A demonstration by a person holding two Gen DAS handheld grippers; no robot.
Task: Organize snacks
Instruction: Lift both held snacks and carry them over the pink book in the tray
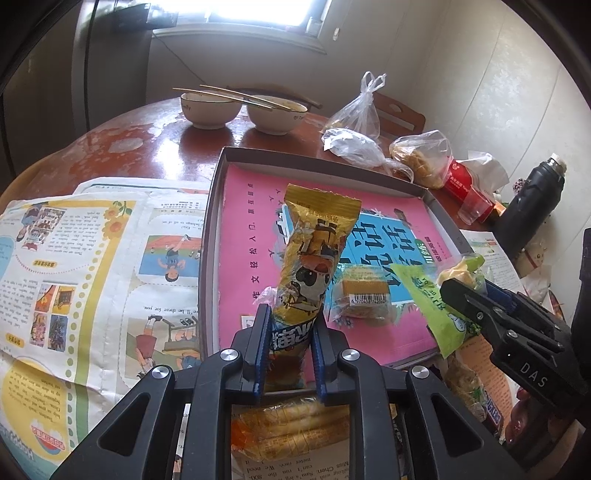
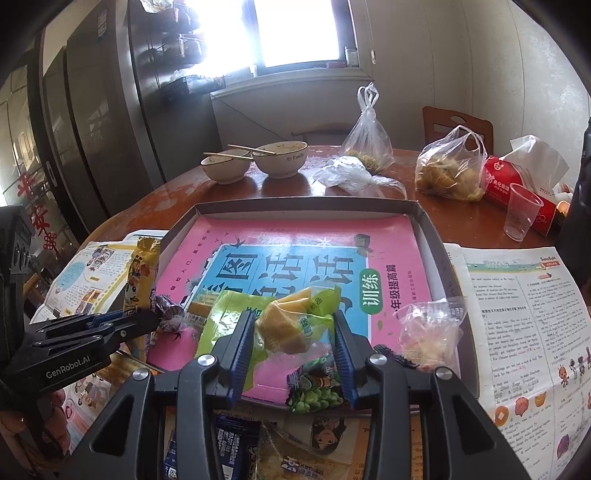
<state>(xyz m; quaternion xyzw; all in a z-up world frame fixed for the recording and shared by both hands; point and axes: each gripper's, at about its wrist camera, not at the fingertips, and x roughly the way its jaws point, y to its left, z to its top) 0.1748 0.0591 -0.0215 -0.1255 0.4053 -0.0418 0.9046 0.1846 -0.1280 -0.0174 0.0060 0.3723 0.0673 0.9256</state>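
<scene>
Here the left gripper (image 1: pixel 289 328) is clamped on a yellow snack pack (image 1: pixel 314 254) over the tray (image 1: pixel 212 236) (its lower end is hidden). The right gripper (image 2: pixel 295 332) squeezes a green packet (image 2: pixel 295 325), partly covered by fingers (image 2: pixel 242 339).

Home dining room. Past the jaws: round wooden table (image 2: pixel 177 192) with two used bowls (image 2: pixel 280 158), chopsticks (image 2: pixel 251 149) laid across them, bagged food (image 2: pixel 448 171), tissue pack (image 2: pixel 517 184), plastic cup (image 2: pixel 522 216). Behind those, wooden chair (image 2: pixel 458 123), window (image 2: pixel 299 31); cabinet (image 2: pixel 103 122) far left.
</scene>
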